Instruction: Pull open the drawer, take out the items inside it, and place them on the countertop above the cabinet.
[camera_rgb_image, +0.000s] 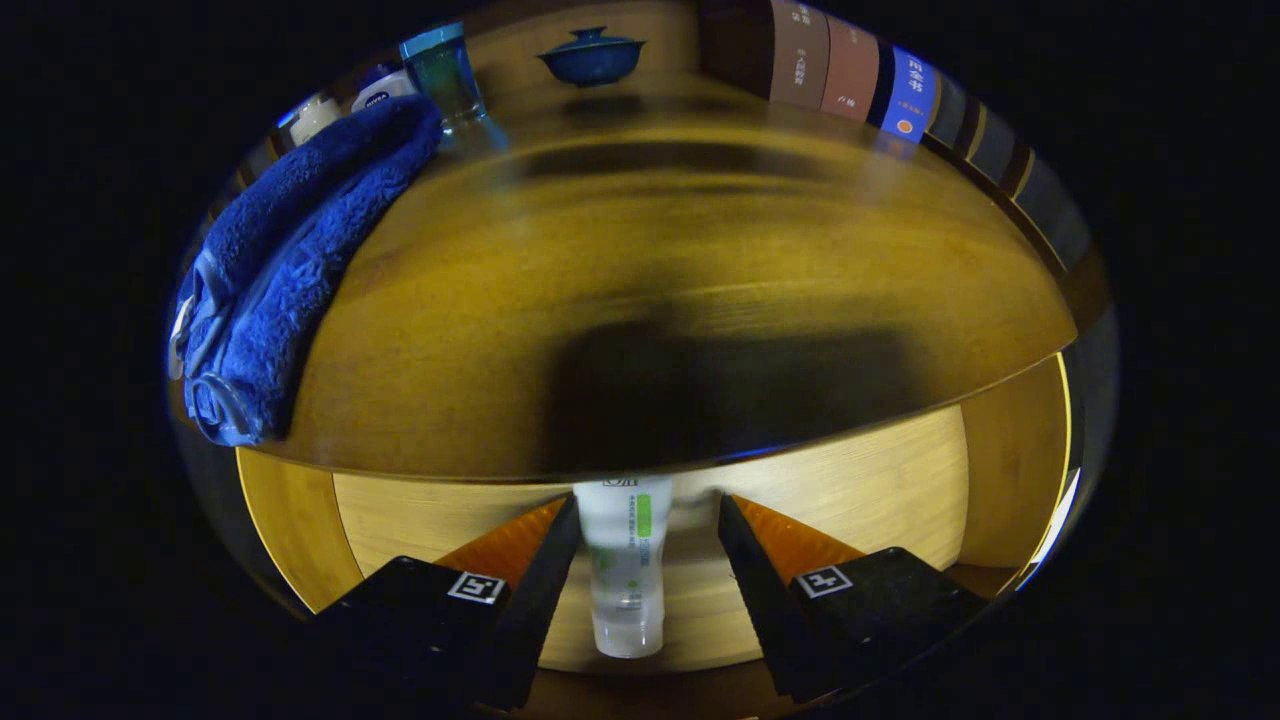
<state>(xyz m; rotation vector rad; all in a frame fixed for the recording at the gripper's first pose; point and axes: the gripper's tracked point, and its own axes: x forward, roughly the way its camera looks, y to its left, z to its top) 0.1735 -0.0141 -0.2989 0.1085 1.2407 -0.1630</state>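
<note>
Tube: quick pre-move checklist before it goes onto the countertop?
1. Tube between the fingers of the hand-held gripper: ok.
2. Both fingers pressing on tube: not ok; left finger touches it, a gap shows at the right finger.
3. Tube above countertop edge: not ok; it sits below the rim, in front of the open drawer.
4. Bare landing spot just beyond the edge: ok.
5. Towel off the path: ok; it lies far left.
6. Bowl and books clear: ok, at the back.

A home-like setting: a wooden cabinet countertop (650, 250) with a blue towel (290, 260), lidded bowl (592, 55) and books (850, 70).
</note>
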